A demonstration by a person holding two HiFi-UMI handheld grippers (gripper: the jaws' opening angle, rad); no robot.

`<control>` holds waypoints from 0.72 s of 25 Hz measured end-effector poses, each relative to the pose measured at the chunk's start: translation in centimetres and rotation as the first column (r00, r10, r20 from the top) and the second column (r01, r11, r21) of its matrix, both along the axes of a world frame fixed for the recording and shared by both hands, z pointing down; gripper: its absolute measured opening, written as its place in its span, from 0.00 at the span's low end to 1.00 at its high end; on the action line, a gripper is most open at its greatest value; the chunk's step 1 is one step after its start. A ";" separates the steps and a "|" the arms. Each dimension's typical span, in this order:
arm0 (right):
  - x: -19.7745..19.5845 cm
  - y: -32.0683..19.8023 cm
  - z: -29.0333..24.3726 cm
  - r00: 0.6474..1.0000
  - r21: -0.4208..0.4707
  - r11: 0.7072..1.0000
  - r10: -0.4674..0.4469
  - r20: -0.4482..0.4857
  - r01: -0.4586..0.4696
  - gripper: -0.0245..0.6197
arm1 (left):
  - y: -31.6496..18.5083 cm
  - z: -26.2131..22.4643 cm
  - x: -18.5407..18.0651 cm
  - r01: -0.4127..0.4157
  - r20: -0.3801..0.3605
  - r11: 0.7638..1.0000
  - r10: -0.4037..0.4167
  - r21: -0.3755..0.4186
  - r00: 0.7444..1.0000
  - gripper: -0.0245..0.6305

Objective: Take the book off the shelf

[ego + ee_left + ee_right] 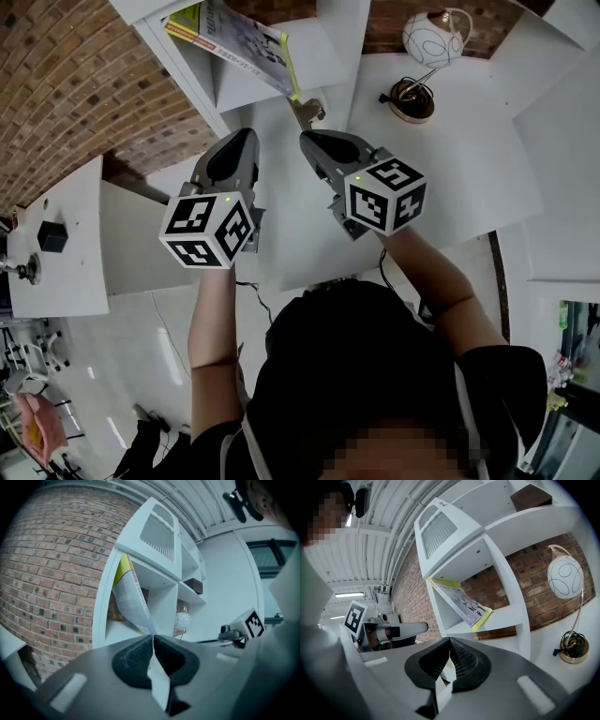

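A thin book (239,37) with a yellow edge leans tilted inside a compartment of the white shelf unit (328,47). It also shows in the left gripper view (131,599) and the right gripper view (461,604). My left gripper (246,136) is shut and holds nothing, pointing at the shelf a short way below the book. My right gripper (308,114) is shut too, also with nothing in it, and its tip lies close to the book's lower yellow corner without touching it. In each gripper view the jaws (153,637) (450,640) meet with no gap.
A lamp with a white globe (433,37) and a round brass base (412,98) stands on the white surface right of the shelf compartment. A brick wall (75,84) lies behind. A dark box (529,496) sits on a higher shelf. A white table (56,244) is at far left.
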State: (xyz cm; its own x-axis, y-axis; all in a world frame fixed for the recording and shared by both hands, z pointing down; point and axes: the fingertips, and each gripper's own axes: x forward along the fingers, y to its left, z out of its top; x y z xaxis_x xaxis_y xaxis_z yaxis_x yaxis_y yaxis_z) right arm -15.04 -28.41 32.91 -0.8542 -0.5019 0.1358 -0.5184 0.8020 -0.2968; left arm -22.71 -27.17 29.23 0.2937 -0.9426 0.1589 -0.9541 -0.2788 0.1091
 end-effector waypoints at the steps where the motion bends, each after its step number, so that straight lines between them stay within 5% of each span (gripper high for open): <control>1: 0.0 -0.3 -0.1 1.000 0.003 1.000 -0.005 0.003 0.005 0.04 | -0.3 -0.1 0.1 0.004 0.008 1.000 -0.004 0.000 1.000 0.06; 18: -2.1 -4.5 -1.2 0.999 0.101 0.994 -0.029 -0.024 0.032 0.11 | -3.9 -4.3 -2.1 0.131 0.036 0.989 -0.134 0.065 0.990 0.17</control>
